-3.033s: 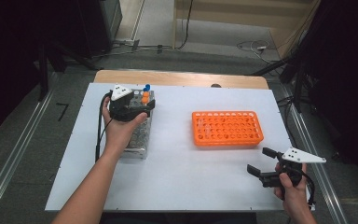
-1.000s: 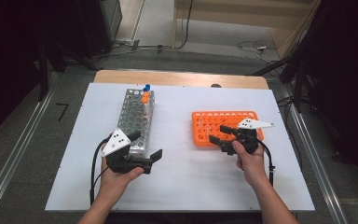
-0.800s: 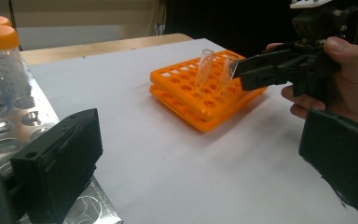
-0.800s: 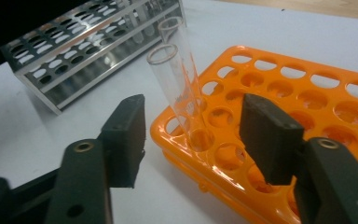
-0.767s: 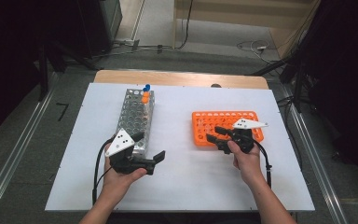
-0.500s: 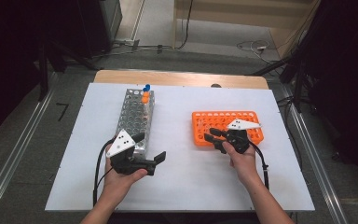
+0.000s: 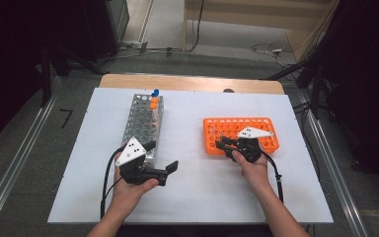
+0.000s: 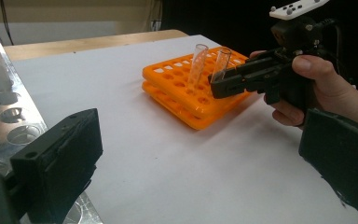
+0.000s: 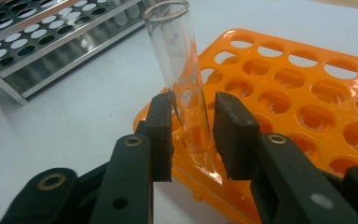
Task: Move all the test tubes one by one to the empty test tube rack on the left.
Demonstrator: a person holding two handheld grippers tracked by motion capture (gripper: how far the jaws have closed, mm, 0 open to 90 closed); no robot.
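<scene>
While the glass test tube (image 9: 186, 88) is standing tilted in a corner hole of the orange rack (image 9: 307, 88), at about seven o'clock on the rack in the high view, the right claw (image 9: 193, 135) is bracketing it, having come in from the bench's four o'clock edge over the last seconds. Its jaws have just been closing; the left pad looks to be touching the glass, while a sliver of gap is showing at the right pad, so the grip seems not yet made and a lift is probably next. The left claw (image 7: 160, 160) is idling wide open at the near end of the metal rack (image 7: 143, 121). From the left claw's camera, a second tube (image 8: 197, 65) is showing beside the first (image 8: 221, 63), a detail the high view is blurring away. The capped tubes (image 7: 154, 98) at the metal rack's twelve o'clock end are showing best from above.
</scene>
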